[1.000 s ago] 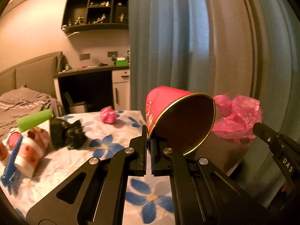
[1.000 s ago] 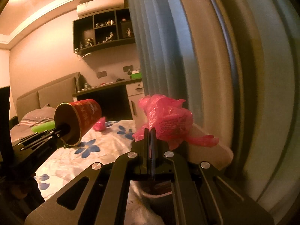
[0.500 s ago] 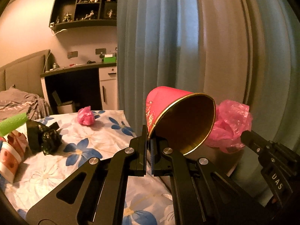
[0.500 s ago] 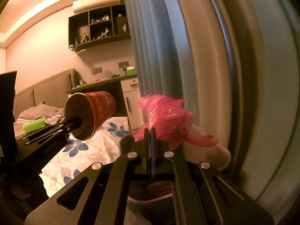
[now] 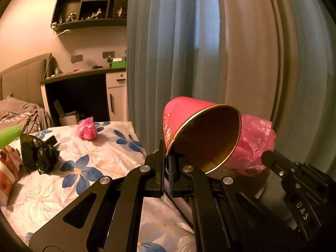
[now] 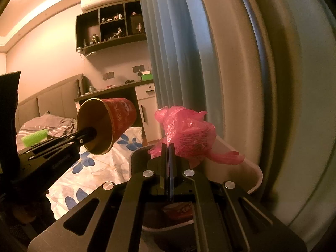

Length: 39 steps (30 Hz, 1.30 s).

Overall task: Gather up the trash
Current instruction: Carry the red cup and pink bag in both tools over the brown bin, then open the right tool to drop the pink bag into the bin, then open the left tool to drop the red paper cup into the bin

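Note:
My left gripper (image 5: 166,157) is shut on the rim of a red paper cup (image 5: 201,134) with a gold rim, held tilted in the air past the bed's edge; the cup also shows in the right wrist view (image 6: 106,126). My right gripper (image 6: 168,149) is shut on a crumpled pink plastic bag (image 6: 189,132), held above a white trash bin (image 6: 255,180) that has red trash inside. The bag shows behind the cup in the left wrist view (image 5: 255,145).
On the floral bedsheet (image 5: 88,168) lie a crumpled black bag (image 5: 38,153), a pink wad (image 5: 87,129), a green piece (image 5: 9,136) and red-white packaging (image 5: 8,168). Blue curtains (image 5: 189,52) hang close behind. A desk (image 5: 84,88) stands by the far wall.
My left gripper with the cup has swung right, toward the bin and curtain. My right gripper has held the pink bag steady over the bin.

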Each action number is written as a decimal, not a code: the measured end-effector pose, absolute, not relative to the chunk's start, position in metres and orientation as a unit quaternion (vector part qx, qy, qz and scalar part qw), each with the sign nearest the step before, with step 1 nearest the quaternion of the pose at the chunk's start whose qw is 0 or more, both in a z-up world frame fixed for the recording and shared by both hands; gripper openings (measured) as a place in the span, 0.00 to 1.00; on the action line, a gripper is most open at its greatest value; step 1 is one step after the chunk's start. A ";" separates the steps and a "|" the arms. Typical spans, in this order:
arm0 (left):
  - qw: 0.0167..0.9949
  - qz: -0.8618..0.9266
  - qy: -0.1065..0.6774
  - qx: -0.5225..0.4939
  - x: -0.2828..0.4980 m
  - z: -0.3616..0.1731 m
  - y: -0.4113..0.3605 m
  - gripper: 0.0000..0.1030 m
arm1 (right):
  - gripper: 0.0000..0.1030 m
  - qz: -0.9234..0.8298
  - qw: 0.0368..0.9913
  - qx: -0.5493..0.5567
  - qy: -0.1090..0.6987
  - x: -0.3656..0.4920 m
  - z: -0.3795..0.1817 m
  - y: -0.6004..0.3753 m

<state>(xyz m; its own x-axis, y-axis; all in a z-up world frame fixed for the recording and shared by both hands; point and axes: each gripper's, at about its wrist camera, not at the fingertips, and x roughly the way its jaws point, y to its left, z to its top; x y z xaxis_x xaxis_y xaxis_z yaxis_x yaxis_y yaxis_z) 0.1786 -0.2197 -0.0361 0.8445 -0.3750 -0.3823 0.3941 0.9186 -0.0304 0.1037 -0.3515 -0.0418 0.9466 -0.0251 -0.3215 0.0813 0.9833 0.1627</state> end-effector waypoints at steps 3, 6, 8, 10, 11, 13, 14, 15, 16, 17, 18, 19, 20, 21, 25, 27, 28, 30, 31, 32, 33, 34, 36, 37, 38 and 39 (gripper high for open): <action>0.959 -0.202 0.196 0.023 0.179 -0.036 -0.220 0.02 | 0.02 -0.026 0.983 0.087 0.161 0.104 -0.042 -0.351; 0.959 -0.203 0.197 0.023 0.182 -0.037 -0.222 0.02 | 0.02 -0.025 0.982 0.086 0.164 0.106 -0.045 -0.352; 0.958 -0.204 0.199 0.022 0.182 -0.037 -0.223 0.02 | 0.02 -0.023 0.982 0.084 0.165 0.107 -0.047 -0.352; 0.958 -0.204 0.200 0.022 0.184 -0.037 -0.224 0.02 | 0.02 -0.022 0.982 0.083 0.166 0.109 -0.048 -0.352; 0.958 -0.205 0.200 0.021 0.184 -0.037 -0.224 0.02 | 0.02 -0.021 0.982 0.082 0.167 0.110 -0.048 -0.352; 0.958 -0.205 0.201 0.021 0.185 -0.037 -0.224 0.02 | 0.02 -0.018 0.982 0.082 0.169 0.111 -0.049 -0.353; 0.958 -0.205 0.201 0.021 0.185 -0.037 -0.225 0.02 | 0.02 -0.017 0.982 0.080 0.170 0.111 -0.050 -0.353; 0.957 -0.206 0.203 0.020 0.186 -0.038 -0.225 0.02 | 0.02 -0.017 0.982 0.079 0.170 0.112 -0.050 -0.352; 0.957 -0.206 0.203 0.019 0.186 -0.038 -0.225 0.02 | 0.02 -0.017 0.982 0.079 0.171 0.112 -0.050 -0.353; 0.957 -0.206 0.204 0.019 0.187 -0.038 -0.225 0.02 | 0.03 -0.015 0.982 0.080 0.171 0.112 -0.050 -0.353; 0.957 -0.207 0.205 0.018 0.187 -0.038 -0.225 0.02 | 0.06 -0.014 0.982 0.082 0.172 0.112 -0.051 -0.354; 0.956 -0.207 0.206 0.018 0.187 -0.039 -0.225 0.02 | 0.15 -0.014 0.981 0.083 0.172 0.112 -0.051 -0.355; 0.956 -0.208 0.207 0.017 0.187 -0.039 -0.225 0.02 | 0.32 -0.018 0.981 0.084 0.171 0.112 -0.051 -0.356; 0.955 -0.209 0.210 0.017 0.188 -0.040 -0.225 0.02 | 0.38 -0.022 0.982 0.085 0.169 0.111 -0.050 -0.357; 0.951 -0.218 0.218 0.017 0.190 -0.044 -0.229 0.02 | 0.45 -0.045 0.982 0.096 0.159 0.105 -0.048 -0.364; 0.947 -0.229 0.225 0.018 0.191 -0.048 -0.234 0.02 | 0.47 -0.060 0.981 0.106 0.153 0.098 -0.048 -0.369; 0.945 -0.234 0.227 0.020 0.191 -0.050 -0.237 0.02 | 0.48 -0.065 0.980 0.111 0.151 0.095 -0.048 -0.372; 0.941 -0.246 0.232 0.026 0.190 -0.055 -0.245 0.02 | 0.50 -0.077 0.980 0.116 0.141 0.088 -0.046 -0.375; 0.938 -0.252 0.236 0.027 0.190 -0.058 -0.249 0.02 | 0.52 -0.081 0.980 0.116 0.138 0.085 -0.046 -0.377; 0.935 -0.259 0.241 0.028 0.190 -0.061 -0.253 0.02 | 0.52 -0.086 0.981 0.116 0.132 0.081 -0.045 -0.377; 0.932 -0.265 0.245 0.029 0.190 -0.065 -0.257 0.02 | 0.53 -0.089 0.981 0.115 0.129 0.079 -0.044 -0.378; 0.930 -0.269 0.248 0.030 0.189 -0.068 -0.259 0.02 | 0.53 -0.090 0.981 0.114 0.127 0.077 -0.044 -0.379; 0.926 -0.277 0.255 0.032 0.188 -0.074 -0.264 0.02 | 0.54 -0.092 0.982 0.112 0.124 0.074 -0.043 -0.379; 0.924 -0.281 0.260 0.031 0.188 -0.077 -0.266 0.02 | 0.54 -0.092 0.982 0.112 0.124 0.074 -0.043 -0.380; 0.922 -0.283 0.263 0.030 0.189 -0.078 -0.267 0.02 | 0.54 -0.092 0.982 0.112 0.125 0.074 -0.043 -0.380; 0.920 -0.286 0.267 0.031 0.190 -0.080 -0.270 0.02 | 0.54 -0.091 0.981 0.114 0.125 0.074 -0.043 -0.381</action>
